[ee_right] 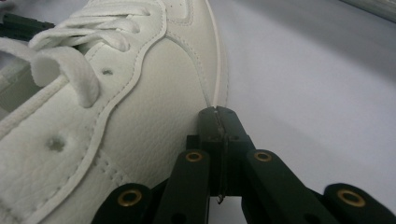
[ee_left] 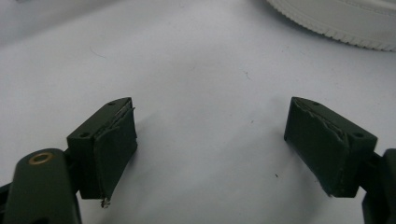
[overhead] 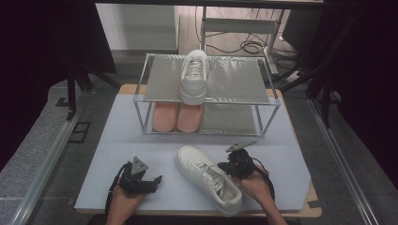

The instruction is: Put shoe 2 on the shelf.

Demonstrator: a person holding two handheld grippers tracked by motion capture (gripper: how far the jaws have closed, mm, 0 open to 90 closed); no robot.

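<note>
A wooden table (overhead: 126, 88) carries a pale grey mat (overhead: 155, 164) that covers nearly all of its top. On the mat, near the front edge, a white sneaker (overhead: 209, 179) lies on its sole, toe angled toward the back left. Behind it a two-tier metal rack (overhead: 234, 82) stands on the mat. A second white sneaker (overhead: 194, 77) sits on its upper shelf and a pink pair (overhead: 177, 116) on the lower one.
</note>
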